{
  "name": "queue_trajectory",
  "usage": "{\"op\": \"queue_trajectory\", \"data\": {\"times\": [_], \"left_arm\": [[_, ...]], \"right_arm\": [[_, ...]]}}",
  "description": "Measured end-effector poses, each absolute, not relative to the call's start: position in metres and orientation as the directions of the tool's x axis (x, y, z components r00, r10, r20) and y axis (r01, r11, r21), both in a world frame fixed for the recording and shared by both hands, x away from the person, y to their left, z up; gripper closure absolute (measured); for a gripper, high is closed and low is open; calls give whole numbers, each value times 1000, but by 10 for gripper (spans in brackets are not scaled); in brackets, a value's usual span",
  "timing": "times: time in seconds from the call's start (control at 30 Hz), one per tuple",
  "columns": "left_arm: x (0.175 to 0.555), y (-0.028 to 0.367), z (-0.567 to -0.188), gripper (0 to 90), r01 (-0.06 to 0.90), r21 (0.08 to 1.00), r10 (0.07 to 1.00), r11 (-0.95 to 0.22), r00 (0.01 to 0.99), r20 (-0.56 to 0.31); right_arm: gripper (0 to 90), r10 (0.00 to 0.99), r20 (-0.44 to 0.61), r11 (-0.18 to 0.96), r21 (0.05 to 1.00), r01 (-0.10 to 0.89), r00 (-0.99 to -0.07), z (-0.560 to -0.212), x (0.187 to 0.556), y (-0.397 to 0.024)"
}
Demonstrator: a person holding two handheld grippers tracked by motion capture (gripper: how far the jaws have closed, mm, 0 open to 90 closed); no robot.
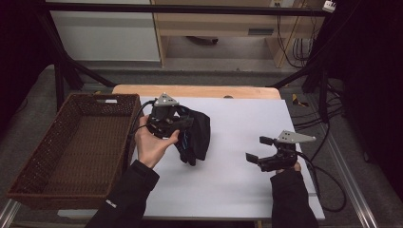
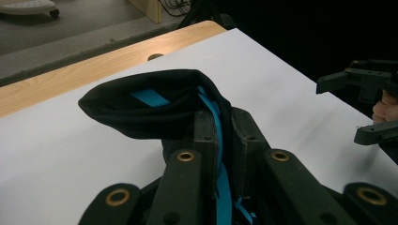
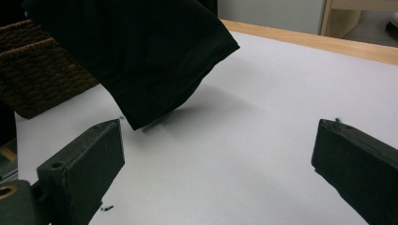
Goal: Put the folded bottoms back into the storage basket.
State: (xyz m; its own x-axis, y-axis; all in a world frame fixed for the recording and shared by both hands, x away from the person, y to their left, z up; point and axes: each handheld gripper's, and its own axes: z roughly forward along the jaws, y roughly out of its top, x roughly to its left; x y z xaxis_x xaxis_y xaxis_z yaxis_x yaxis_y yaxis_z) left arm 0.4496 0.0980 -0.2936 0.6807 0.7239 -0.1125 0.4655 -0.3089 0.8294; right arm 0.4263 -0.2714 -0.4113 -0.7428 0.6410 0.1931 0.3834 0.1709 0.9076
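The fingers of the left gripper [image 2: 220, 140] are closed on a black cloth with blue trim [image 2: 155, 103], which hangs just above the white desk [image 1: 237, 137] beside the wicker basket [image 1: 71, 147]. The right gripper [image 1: 260, 149] rests well apart from it, fingers wide and holding nothing.

1. A lab or test room, not a home.
2. A black metal frame [image 1: 62, 71] surrounds the white-covered table [image 1: 237, 180].
3. Bundled cables [image 1: 294, 47] hang beside plain wooden furniture [image 1: 214, 23] on a bare grey floor [image 1: 214, 76].
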Motion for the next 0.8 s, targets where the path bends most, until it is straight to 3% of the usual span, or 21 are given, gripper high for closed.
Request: {"op": "queue_trajectory", "data": {"times": [0.8], "left_arm": [[435,127,-254,821,446,824,726,-351,685,-61]], "right_arm": [[30,642,193,171,907,384,-742,-411,426,-271]]}}
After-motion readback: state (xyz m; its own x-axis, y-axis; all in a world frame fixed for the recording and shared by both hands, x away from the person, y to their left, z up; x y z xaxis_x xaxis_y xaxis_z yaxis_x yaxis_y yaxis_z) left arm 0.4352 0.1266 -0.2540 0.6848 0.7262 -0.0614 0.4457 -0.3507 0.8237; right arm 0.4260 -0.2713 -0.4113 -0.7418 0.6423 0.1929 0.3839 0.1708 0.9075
